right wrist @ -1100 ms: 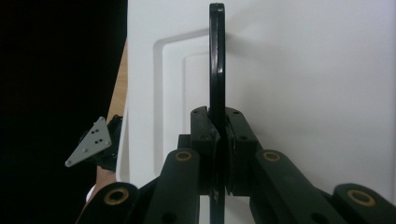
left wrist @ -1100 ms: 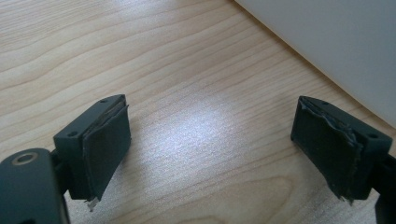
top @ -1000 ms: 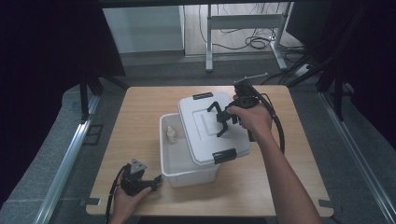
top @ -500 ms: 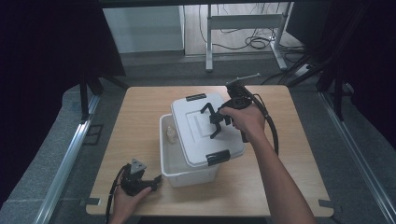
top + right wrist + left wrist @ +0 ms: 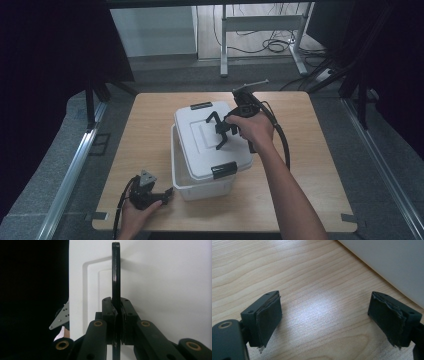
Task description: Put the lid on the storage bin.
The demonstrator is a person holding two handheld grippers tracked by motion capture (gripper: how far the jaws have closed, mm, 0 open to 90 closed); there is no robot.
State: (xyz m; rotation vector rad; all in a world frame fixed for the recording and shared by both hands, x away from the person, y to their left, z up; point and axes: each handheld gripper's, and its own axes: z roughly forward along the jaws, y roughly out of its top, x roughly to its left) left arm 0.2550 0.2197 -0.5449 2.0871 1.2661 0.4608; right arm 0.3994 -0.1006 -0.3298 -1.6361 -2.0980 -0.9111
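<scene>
Two hand-held grippers, one at work, one at rest

The right gripper (image 5: pixel 220 131) has its jaws pinched together, forearm reaching forward; the left gripper (image 5: pixel 167 192) lies low with jaws spread wide.

Grey carpet floor (image 5: pixel 60 150), dark curtains (image 5: pixel 50 45), metal desk frame (image 5: pixel 260 25) behind.

I saw the lid (image 5: pixel 209 137) lying askew on the bin (image 5: pixel 200 186) at mid-table (image 5: pixel 310 190), my right gripper (image 5: pixel 220 131) above it, my left gripper (image 5: pixel 150 192) just left of the bin's near corner.
</scene>
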